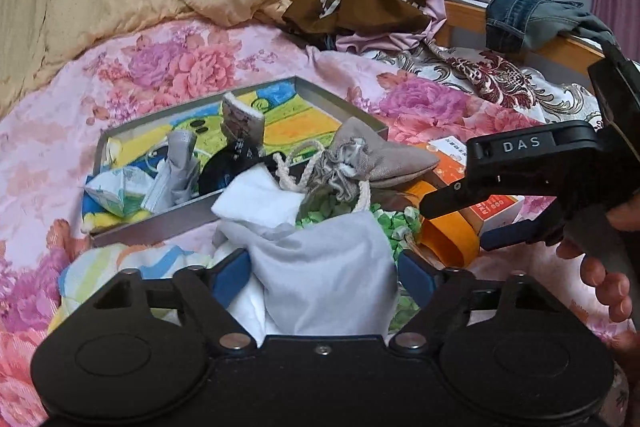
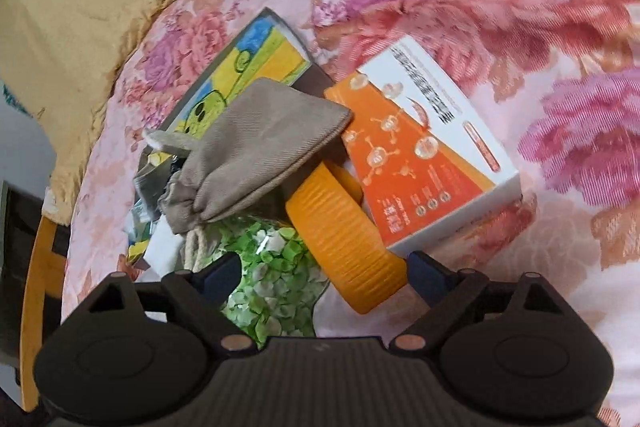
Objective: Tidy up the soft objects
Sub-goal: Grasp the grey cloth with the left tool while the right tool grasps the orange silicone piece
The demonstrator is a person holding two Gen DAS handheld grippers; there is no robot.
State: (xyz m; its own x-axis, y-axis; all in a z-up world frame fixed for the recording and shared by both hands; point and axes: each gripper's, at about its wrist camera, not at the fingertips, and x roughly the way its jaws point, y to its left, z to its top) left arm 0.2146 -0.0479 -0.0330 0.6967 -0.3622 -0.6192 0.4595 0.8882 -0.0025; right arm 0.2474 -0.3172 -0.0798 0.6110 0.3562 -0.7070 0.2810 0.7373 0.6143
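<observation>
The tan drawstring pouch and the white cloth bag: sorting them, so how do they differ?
The tan drawstring pouch lies cinched shut across the jar; the white cloth bag sits between the left gripper fingers. The pouch is ribbed and tan, the bag smooth and white. Both are soft fabric.

Left gripper [image 1: 324, 267]: matte black body, two round discs flanking a central plate with one small screw, silver rivets at the finger pivots, blue pads on the fingers [image 1: 230, 273]. Right gripper [image 2: 318, 277]: same build, ribbed black centre, copper-toned rivets. From the left view, its side reads "DAS" in white letters.
</observation>
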